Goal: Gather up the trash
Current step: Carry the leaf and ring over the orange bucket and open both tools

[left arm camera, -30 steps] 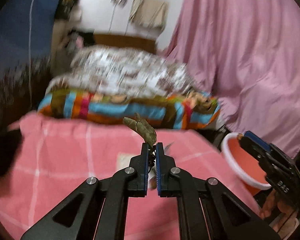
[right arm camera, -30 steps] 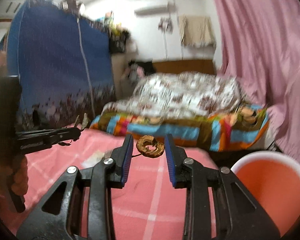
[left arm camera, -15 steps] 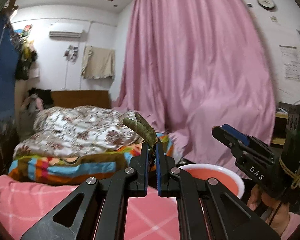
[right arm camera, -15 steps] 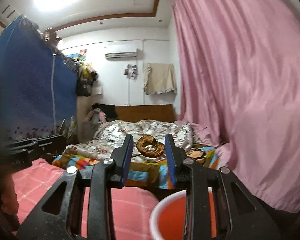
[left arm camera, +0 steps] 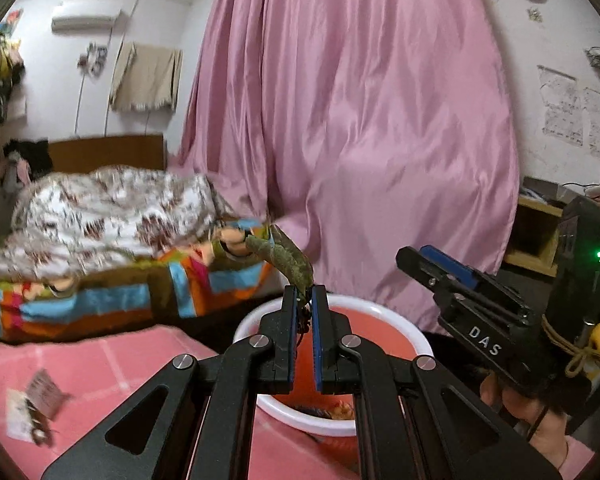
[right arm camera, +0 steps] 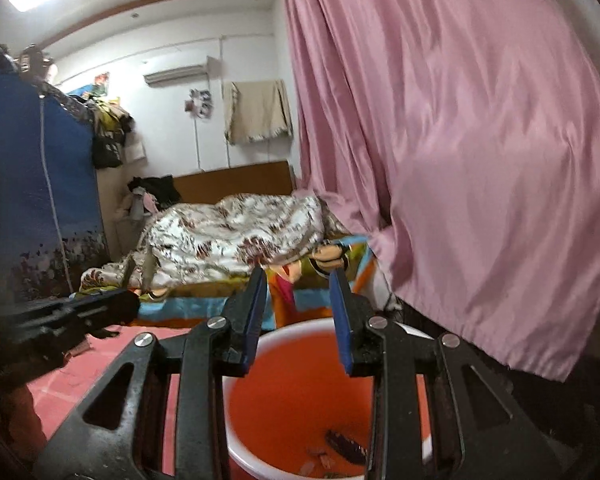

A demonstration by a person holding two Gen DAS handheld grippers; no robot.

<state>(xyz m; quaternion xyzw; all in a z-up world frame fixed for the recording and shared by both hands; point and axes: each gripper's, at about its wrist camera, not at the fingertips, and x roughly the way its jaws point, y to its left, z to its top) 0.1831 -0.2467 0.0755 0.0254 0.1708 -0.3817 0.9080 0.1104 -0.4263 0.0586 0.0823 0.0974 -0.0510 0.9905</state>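
My left gripper (left arm camera: 304,300) was clamped on one leaf (left arm camera: 286,258) above one bucket (left arm camera: 392,320). My right gripper's (right arm camera: 300,284) jaws stood apart, holding nothing. One wrapper (left arm camera: 34,406) lay on the cloth (left arm camera: 100,364).

Left hand-held gripper (left arm camera: 305,300): matte black angular linkage arms, triangular cut-outs, silver round screws at pivots, blue pads lining inner finger faces. Right hand-held gripper (right arm camera: 300,300): same black frame, silver screws, blue pads. Seen from left wrist: white "DAS" lettering on its side, green light on black housing, tan cord knotted round handle, yellow knob.
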